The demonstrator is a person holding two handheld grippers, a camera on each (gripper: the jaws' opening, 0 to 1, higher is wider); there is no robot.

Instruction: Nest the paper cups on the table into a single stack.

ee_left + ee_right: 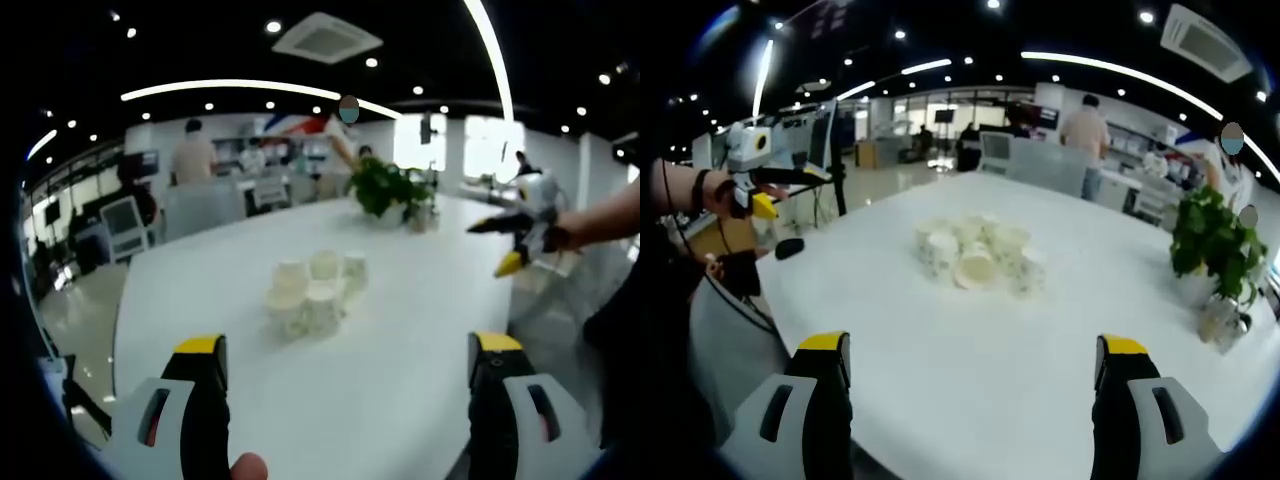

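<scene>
Left gripper point(347, 360): nearest in the left gripper view, its two yellow-tipped jaws stand wide apart with nothing between them, over the near edge of the table point(400, 400); it also shows in the right gripper view point(790, 190), held up at the far left beside the table.
Right gripper point(973, 362): jaws likewise spread wide and empty, over the near part of the table; from the left gripper view it appears at the right point(515, 240), raised off to the side of the table, its tips pointing in toward the middle.
Hands: a wrist and hand point(715, 190) hold the left gripper up; both arms look poised on opposite sides of the table, neither reaching in.
Paper cups point(313, 290): a loose cluster of white cups in the middle of the table, well beyond both sets of jaws; some seem upright, one or two on their sides, though blur hides the detail.
Handling: probably very light, thin-walled and easy to crush or tip; a gentle pinch across the rim or upper wall seems safest.
Plant point(390, 190): a potted green plant beyond the cups.
Far: an office with people standing.
</scene>
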